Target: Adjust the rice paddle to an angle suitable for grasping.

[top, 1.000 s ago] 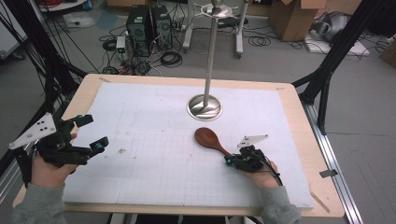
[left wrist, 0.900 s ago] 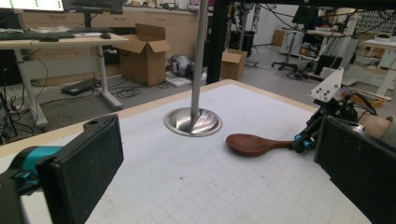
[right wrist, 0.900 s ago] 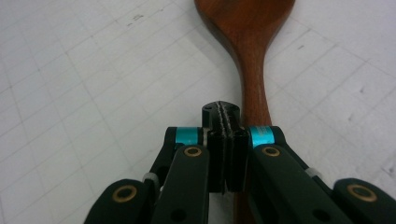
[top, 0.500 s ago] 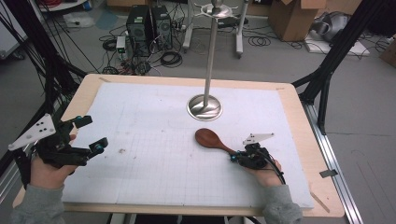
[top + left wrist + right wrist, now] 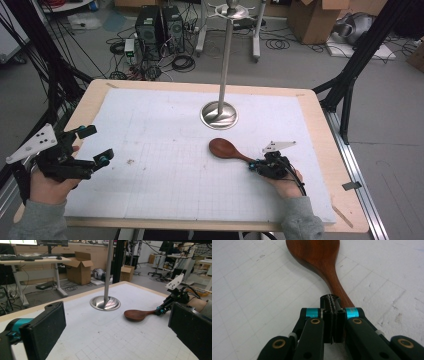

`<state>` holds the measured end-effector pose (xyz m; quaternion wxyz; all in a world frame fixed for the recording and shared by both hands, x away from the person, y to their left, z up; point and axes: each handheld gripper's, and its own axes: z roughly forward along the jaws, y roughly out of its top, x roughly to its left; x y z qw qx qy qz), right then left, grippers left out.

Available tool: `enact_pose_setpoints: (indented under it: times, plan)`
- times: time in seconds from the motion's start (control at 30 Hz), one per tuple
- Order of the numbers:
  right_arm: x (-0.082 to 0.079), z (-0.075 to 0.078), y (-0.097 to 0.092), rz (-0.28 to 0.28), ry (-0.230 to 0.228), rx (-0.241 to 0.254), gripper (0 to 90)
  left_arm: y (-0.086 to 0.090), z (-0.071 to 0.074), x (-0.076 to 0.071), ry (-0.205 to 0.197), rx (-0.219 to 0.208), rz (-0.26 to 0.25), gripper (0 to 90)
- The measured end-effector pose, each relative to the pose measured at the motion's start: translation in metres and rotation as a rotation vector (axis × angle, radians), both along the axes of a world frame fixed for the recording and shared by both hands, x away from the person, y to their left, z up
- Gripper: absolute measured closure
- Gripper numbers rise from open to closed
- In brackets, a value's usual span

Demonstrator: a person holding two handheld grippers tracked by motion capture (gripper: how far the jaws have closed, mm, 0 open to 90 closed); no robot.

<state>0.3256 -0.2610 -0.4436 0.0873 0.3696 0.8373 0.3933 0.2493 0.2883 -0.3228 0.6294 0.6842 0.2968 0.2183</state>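
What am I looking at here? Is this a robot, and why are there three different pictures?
No robot: a person holds a hand-held gripper in each hand. The high view looks down on the table; the other two pictures come from cameras riding on each gripper. On the white grid mat stand a metal stand and a wooden spoon. The right hand-held gripper has its jaws shut, with the spoon's handle running beneath them; whether it pinches the handle is unclear. The left hand-held gripper is open and holds nothing.

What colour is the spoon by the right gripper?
Dark reddish-brown wood, the spoon shows best in the right gripper view.
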Motion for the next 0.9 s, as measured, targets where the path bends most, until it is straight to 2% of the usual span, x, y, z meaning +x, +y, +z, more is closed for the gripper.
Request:
enact_pose_setpoints:
  times: [0.1,0.13,0.2,0.23,0.3,0.37,0.4,0.5,0.63,0.77,0.83,0.9]
  plan:
    - [-0.001,0.001,0.001,0.001,0.006,0.015,89.7,0.0,0.0,0.0,0.001,0.001,0.0,1.8]
    - [-0.002,0.006,0.001,0.004,-0.007,0.044,89.7,0.0,0.0,0.001,0.002,0.001,0.0,1.8]
    - [-0.003,0.01,0.001,0.004,-0.023,0.049,89.7,-0.001,-0.001,0.001,0.004,-0.001,-0.002,1.8]
    - [-0.004,0.018,0.003,0.005,-0.045,0.073,89.7,0.0,-0.001,0.002,0.005,0.003,-0.002,1.8]
    - [-0.004,0.026,0.005,0.015,-0.069,0.092,89.7,-0.002,-0.003,0.003,0.014,0.005,-0.002,1.8]
    - [-0.003,0.03,0.008,0.021,-0.083,0.102,89.7,-0.003,-0.004,0.003,0.017,0.008,-0.002,1.8]
    - [0.0,0.034,0.013,0.039,-0.1,0.108,89.7,-0.004,-0.004,0.003,0.019,0.011,-0.003,1.8]
    - [0.007,0.037,0.02,0.046,-0.106,0.085,89.7,-0.006,-0.004,0.003,0.016,0.014,-0.007,1.8]
    - [0.015,0.037,0.023,0.035,-0.104,0.091,89.7,-0.006,-0.004,0.003,0.018,0.013,-0.007,1.8]
    - [0.03,0.032,0.024,0.007,-0.09,0.098,89.7,-0.005,-0.005,0.004,0.022,0.013,-0.005,1.8]
    - [0.033,0.031,0.025,-0.003,-0.08,0.095,89.7,-0.005,-0.005,0.003,0.021,0.014,-0.005,1.8]
    - [0.041,0.028,0.029,-0.008,-0.078,0.079,89.7,-0.004,-0.005,0.003,0.02,0.012,-0.005,1.8]
